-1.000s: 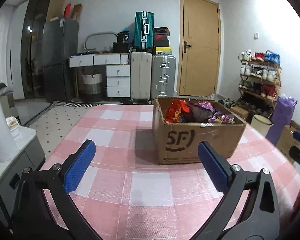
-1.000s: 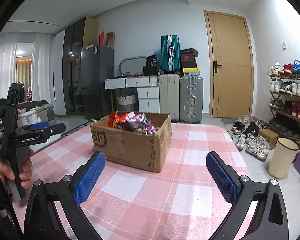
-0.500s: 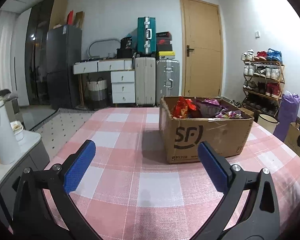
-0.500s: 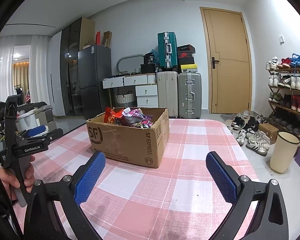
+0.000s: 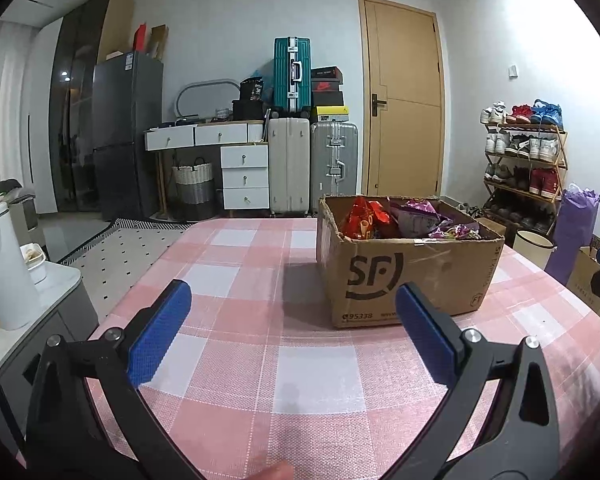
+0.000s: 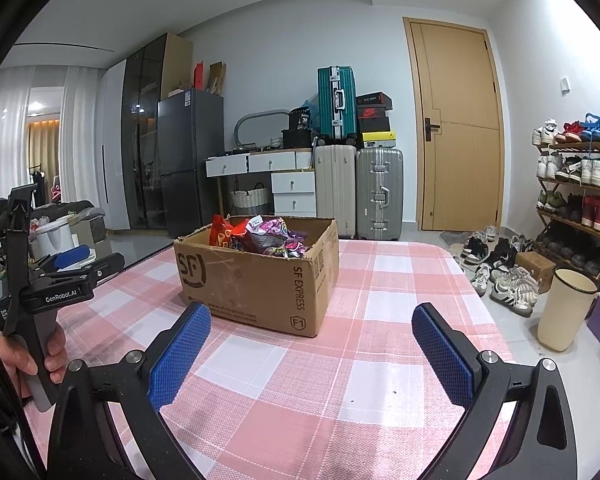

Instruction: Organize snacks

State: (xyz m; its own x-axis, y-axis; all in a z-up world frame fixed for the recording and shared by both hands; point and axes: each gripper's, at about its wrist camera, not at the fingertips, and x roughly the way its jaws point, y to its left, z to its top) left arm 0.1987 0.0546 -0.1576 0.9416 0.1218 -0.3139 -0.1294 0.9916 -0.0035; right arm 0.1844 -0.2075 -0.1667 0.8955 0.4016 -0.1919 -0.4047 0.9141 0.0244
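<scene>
We see white walls and a closed wooden door (image 6: 454, 128). Suitcases (image 6: 358, 192) stand beside white drawers (image 6: 294, 190) and a dark fridge (image 6: 188, 160). A shoe rack (image 6: 576, 196) lines the right wall, with loose shoes (image 6: 496, 264) on the pale floor.

"SF EXPRESS" on cardboard box (image 6: 260, 280)

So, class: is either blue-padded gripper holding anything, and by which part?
Nothing is held. The left gripper and right gripper are both open above the pink checked tablecloth, short of the brown cardboard snack box.
</scene>
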